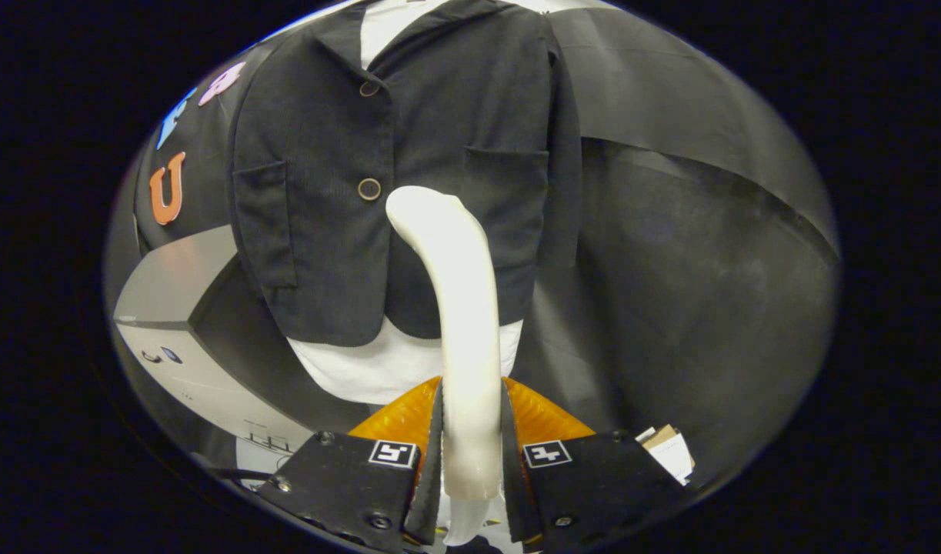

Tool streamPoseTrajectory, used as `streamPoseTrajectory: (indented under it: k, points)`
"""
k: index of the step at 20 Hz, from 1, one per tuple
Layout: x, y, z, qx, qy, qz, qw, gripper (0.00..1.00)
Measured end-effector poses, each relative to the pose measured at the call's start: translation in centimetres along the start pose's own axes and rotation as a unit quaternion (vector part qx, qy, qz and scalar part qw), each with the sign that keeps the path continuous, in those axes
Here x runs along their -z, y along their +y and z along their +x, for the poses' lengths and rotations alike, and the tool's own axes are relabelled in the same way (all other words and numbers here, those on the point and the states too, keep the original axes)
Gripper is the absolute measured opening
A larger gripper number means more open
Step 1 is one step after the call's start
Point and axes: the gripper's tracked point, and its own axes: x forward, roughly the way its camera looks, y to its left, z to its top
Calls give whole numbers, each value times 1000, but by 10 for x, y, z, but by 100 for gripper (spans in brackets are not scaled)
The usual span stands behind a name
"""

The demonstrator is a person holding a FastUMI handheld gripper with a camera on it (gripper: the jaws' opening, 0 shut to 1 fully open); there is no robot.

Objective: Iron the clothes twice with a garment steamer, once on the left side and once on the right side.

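Jaws grip steamer (458,308), perhaps touching jacket (408,154)

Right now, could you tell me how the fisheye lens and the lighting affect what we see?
In the gripper view, the lens bows the dark jacket and the grey cabinet outward; the white steamer, clamped between the fingers of the gripper, is brightly lit and sharp, while the jacket's weave stays legible and the backdrop falls dim.

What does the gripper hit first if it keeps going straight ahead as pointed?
Likely the black jacket: the gripper is shut on the white garment steamer, whose head points at the jacket front beside the lower button. Depth unclear.
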Motion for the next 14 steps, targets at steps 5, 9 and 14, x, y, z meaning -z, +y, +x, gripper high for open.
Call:
streamPoseTrajectory:
  k: [5, 9, 14]
  points:
    - [15, 1, 7, 0, 14, 2, 1000, 37]
    - [20, 1, 10, -2, 21, 2, 1000, 37]
    - [21, 2, 12, -4, 19, 8, 1000, 37]
